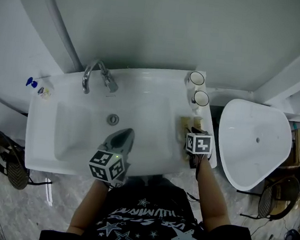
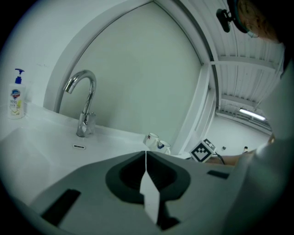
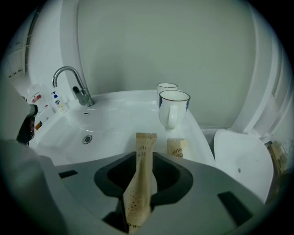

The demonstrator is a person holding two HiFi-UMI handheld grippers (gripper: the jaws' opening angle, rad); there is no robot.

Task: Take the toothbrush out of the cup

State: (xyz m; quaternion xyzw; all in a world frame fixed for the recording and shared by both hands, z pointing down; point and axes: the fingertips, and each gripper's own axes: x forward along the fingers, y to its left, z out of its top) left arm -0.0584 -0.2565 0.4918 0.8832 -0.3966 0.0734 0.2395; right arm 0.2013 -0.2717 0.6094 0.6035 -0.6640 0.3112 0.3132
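Two cups (image 3: 173,108) stand on the sink (image 3: 115,124) rim. Near them, outside both, the wrapped toothbrush (image 3: 139,183) stands upright between the right gripper's (image 3: 146,155) spread fingers. The left gripper's (image 2: 146,156) fingers are pressed together, empty.

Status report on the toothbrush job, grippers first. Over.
Left gripper shut, empty, over basin. Right gripper open, wrapped toothbrush packet between its jaws, clear of the cups. Second packet on ledge ahead; nothing blocking.
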